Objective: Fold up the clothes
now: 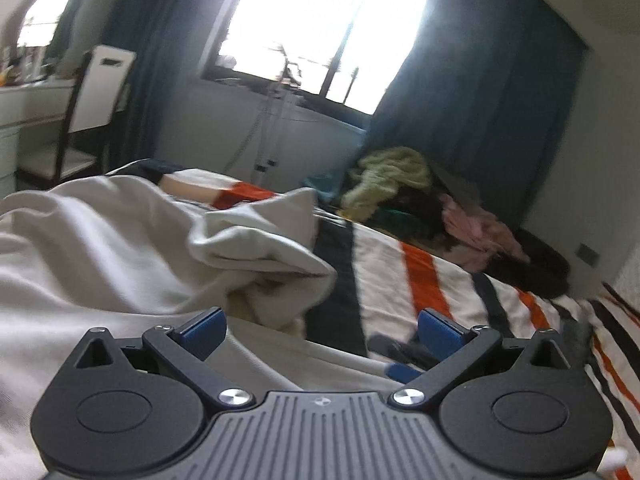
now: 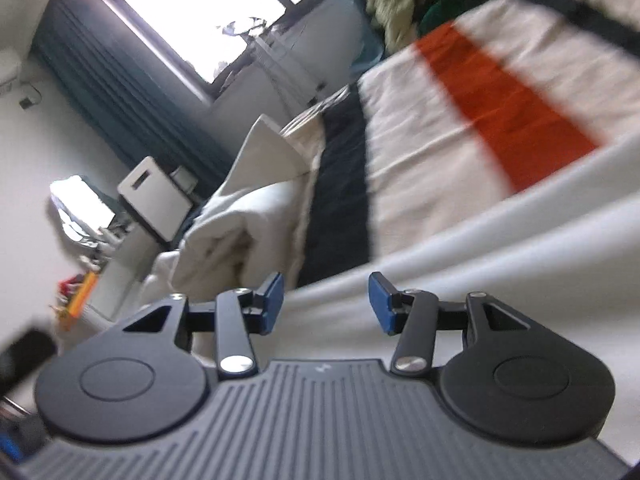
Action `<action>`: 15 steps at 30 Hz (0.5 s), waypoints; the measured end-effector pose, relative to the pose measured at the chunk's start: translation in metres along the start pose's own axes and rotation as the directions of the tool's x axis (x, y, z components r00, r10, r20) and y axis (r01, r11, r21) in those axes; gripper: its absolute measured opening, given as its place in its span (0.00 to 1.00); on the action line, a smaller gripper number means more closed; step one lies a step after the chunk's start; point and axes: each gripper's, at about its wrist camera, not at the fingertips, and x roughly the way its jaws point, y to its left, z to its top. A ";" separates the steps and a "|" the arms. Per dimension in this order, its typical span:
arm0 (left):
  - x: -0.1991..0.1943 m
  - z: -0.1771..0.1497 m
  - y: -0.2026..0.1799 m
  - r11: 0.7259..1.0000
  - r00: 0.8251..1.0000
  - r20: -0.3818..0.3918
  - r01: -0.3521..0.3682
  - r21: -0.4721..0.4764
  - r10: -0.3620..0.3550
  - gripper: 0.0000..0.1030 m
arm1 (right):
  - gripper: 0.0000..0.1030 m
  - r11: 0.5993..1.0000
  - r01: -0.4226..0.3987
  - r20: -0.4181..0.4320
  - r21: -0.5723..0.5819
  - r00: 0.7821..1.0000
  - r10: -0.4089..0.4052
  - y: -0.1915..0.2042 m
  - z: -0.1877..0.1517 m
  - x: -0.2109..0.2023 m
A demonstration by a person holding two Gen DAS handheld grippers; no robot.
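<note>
**On the bed: jaws empty over garment**

Between the blue pads, both the left gripper (image 1: 322, 332) and right gripper (image 2: 326, 300) stand agape, holding nothing. The rumpled cream cloth garment (image 1: 120, 240) lies on the orange-and-black striped bedspread (image 1: 420, 272). Judged soft, light, limp; best pinched at an edge.

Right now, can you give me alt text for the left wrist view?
The left tool is open and empty, low over a rumpled cream garment on a striped bedspread. A pile of clothes sits at the far side, under a bright window with blue curtains.
</note>
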 end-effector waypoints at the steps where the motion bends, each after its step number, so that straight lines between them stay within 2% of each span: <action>1: 0.005 0.001 0.006 1.000 1.000 -0.001 -0.016 -0.020 0.016 1.00 | 0.49 1.000 0.002 -0.016 -0.020 1.000 -0.003 0.007 0.002 0.016; 7: 0.033 0.006 0.043 0.986 0.997 -0.017 -0.080 -0.147 0.079 1.00 | 0.49 0.990 0.009 -0.112 -0.140 0.993 -0.025 0.052 0.015 0.109; 10: 0.046 0.004 0.053 0.980 0.994 -0.038 -0.105 -0.169 0.100 1.00 | 0.46 0.971 0.041 -0.098 -0.234 0.993 -0.066 0.071 0.025 0.137; 11: 0.049 0.004 0.054 0.980 0.994 -0.044 -0.104 -0.172 0.098 1.00 | 0.32 0.952 0.054 -0.101 -0.301 0.991 -0.088 0.079 0.027 0.142; 12: 0.052 0.003 0.056 0.979 0.994 -0.049 -0.103 -0.174 0.096 1.00 | 0.31 0.928 0.065 -0.103 -0.367 0.989 -0.110 0.088 0.030 0.148; 15: 0.054 0.003 0.054 0.982 0.995 -0.041 -0.098 -0.159 0.093 1.00 | 0.19 0.871 0.102 -0.057 -0.481 0.987 -0.147 0.097 0.034 0.137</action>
